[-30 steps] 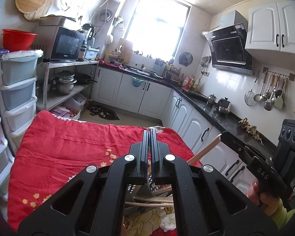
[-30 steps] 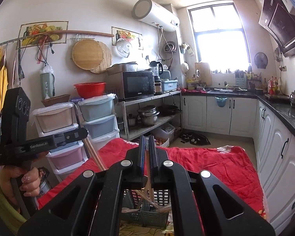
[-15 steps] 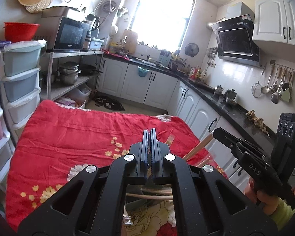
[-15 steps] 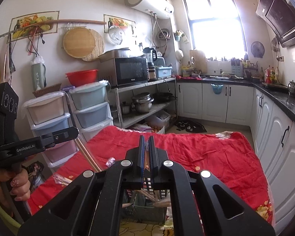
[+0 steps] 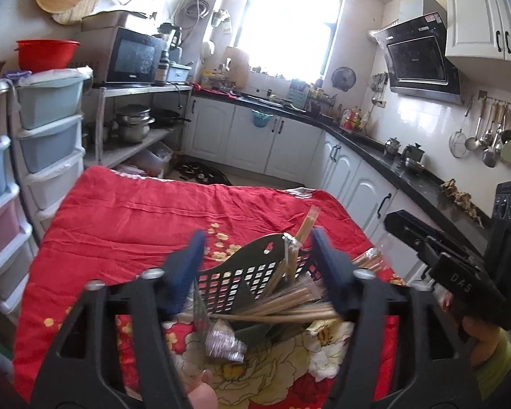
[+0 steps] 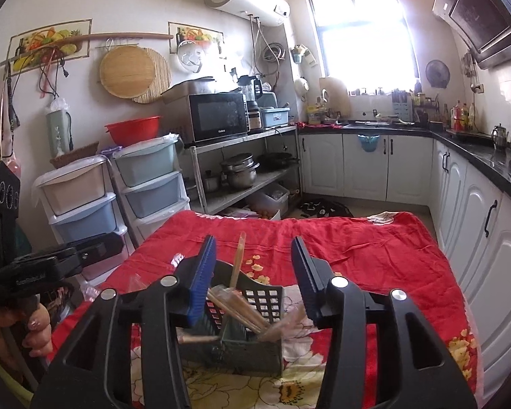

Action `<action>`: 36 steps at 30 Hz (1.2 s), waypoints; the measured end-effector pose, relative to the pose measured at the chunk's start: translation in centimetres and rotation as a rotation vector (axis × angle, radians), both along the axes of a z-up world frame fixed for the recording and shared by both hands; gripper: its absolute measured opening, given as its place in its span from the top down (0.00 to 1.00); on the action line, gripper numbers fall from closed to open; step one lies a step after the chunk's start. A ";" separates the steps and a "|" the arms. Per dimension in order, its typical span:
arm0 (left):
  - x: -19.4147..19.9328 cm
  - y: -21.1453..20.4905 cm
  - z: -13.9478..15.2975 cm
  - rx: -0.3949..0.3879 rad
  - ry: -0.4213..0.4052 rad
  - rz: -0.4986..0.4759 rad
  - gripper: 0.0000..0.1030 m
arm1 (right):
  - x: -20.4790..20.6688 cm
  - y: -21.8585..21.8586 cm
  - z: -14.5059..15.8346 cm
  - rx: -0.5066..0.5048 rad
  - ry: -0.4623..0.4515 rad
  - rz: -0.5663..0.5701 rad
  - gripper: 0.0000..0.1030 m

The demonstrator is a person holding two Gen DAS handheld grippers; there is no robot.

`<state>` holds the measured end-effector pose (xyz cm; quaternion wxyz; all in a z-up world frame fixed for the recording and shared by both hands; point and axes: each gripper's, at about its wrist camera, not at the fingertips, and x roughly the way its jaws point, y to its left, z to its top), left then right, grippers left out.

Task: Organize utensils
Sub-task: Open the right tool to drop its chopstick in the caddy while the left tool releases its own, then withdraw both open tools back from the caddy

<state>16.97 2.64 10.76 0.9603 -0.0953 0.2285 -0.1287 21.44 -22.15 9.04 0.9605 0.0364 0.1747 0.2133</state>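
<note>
My left gripper [image 5: 255, 266] and right gripper [image 6: 253, 274] have just opened wide and hold nothing. Both hang over the dark basket [image 6: 255, 310] on the red blanket [image 6: 374, 255]. The chopsticks [image 5: 289, 303] lie inside the basket.

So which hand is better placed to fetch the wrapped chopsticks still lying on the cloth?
Right, probably: those chopsticks lie beside the basket on the right gripper side, and its fingers are open.

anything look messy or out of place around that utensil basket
Yes. The wrapped chopsticks in the dark basket lie crisscrossed and tilted rather than upright, and a few more packets lie loose on the red quilt beside it.
</note>
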 end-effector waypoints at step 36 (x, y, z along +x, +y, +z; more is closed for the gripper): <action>-9.0 -1.1 -5.7 0.014 0.058 0.031 0.10 | -9.4 -2.0 -4.9 -0.062 0.021 0.035 0.17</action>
